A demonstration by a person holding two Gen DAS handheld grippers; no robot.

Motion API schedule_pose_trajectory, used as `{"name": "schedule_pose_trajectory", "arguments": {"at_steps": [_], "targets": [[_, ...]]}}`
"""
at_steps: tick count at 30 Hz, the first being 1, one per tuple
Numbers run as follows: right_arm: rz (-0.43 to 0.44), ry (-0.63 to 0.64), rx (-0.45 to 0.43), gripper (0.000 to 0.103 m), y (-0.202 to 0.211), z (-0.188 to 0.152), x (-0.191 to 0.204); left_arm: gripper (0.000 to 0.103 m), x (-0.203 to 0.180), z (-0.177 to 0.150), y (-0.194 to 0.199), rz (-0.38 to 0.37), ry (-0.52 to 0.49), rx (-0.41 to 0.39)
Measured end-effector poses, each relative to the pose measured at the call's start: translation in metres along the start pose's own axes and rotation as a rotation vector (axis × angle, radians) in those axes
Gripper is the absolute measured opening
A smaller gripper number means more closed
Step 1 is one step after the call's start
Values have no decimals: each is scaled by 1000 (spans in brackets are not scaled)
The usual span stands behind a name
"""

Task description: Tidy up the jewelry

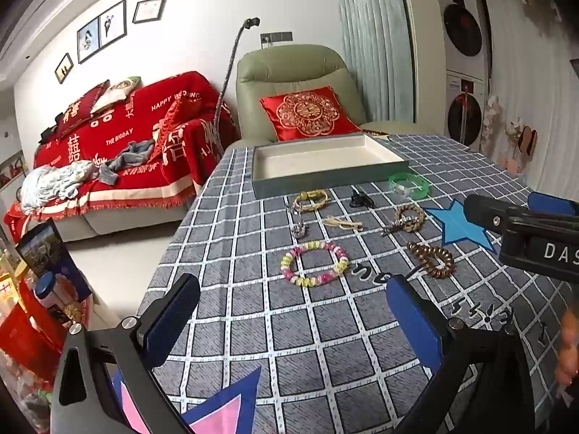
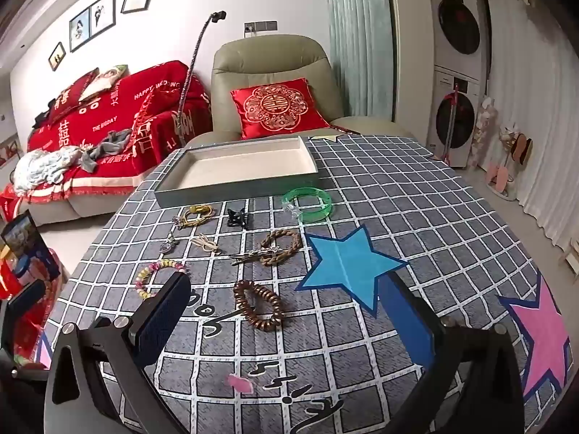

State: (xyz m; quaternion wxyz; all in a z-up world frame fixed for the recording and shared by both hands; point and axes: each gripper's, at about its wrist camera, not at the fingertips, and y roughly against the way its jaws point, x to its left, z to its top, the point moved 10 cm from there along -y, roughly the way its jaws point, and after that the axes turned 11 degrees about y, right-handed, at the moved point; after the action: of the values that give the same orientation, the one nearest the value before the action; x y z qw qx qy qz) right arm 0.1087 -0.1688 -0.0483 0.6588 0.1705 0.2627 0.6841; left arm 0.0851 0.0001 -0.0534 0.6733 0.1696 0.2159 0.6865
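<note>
We judge the task barely begun: the tray (image 1: 327,171) holds nothing, and every piece lies on the tablecloth (image 1: 289,343) in front of it, from the green bangle (image 1: 409,185) just beside the tray to the pastel bead bracelet (image 1: 314,263) and brown bead bracelet (image 2: 258,304) further out. Our left gripper (image 1: 293,322) and right gripper (image 2: 286,322) hover tilted down toward the jewelry on the near side of the tray, both with jaws spread wide apart and nothing between them

Tray (image 2: 231,184) at the table's (image 2: 434,217) far edge — bangle (image 2: 307,204) just before its right corner, 2 bracelets (image 2: 280,246) nearer.

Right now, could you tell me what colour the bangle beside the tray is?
Translucent green bangle, clearest in the right wrist view.
</note>
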Motion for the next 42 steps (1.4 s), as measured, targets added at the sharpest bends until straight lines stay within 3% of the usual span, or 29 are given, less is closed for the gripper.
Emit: {"name": "schedule_pose_trajectory", "arguments": {"at_steps": [10,42], "targets": [[21,-5,-4,103,2,-2,-6,103,12,-4,-5,-12,83,60],[27,5,-9,103,-1,-1,1,103,6,-8,-15,-3,79,78]]}}
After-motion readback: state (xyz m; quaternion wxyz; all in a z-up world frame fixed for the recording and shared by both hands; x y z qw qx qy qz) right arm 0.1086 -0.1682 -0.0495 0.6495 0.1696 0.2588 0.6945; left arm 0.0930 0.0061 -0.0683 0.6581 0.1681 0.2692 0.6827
